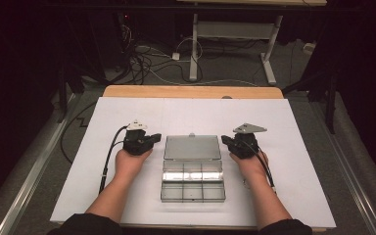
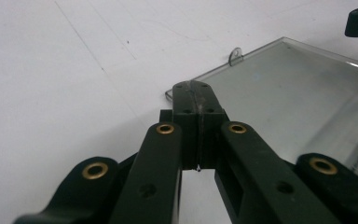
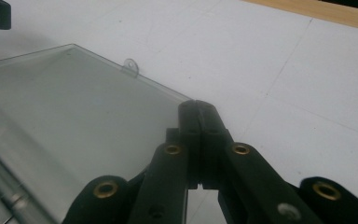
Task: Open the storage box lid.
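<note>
Left hand: my left hand [image 1: 129, 163] rests on the white table top [image 1: 107, 112], left of the clear box, forearm coming in from the near edge.
Left gripper: my left gripper [image 1: 152, 138] points right, toward the lid's left edge; a black cable [image 1: 108, 156] trails back along my wrist, and the grey three-cornered plate [image 1: 137, 125] sits on top.
Left fingers: pressed flat together with nothing between them; in the left gripper view the tips [image 2: 196, 95] lie just over the lid's far left corner, whether touching it I cannot tell.
Box: the clear compartment box [image 1: 193, 184] lies open in the middle of the table, between my two hands, its tray split into two rows of small cells.
Lid: the clear lid [image 1: 192, 147] lies flat, folded back on the far side of the tray; a small tab [image 2: 235, 56] stands out from its far edge.
Right fingers: also closed tight on each other, holding nothing; in the right gripper view the tips [image 3: 198, 114] sit at the lid's far right corner, contact unclear.
Right gripper: my right gripper [image 1: 226, 141] points left at the lid's right edge, mirroring the other.
Right hand: my right hand [image 1: 248, 164] rests on the table, right of the box.
</note>
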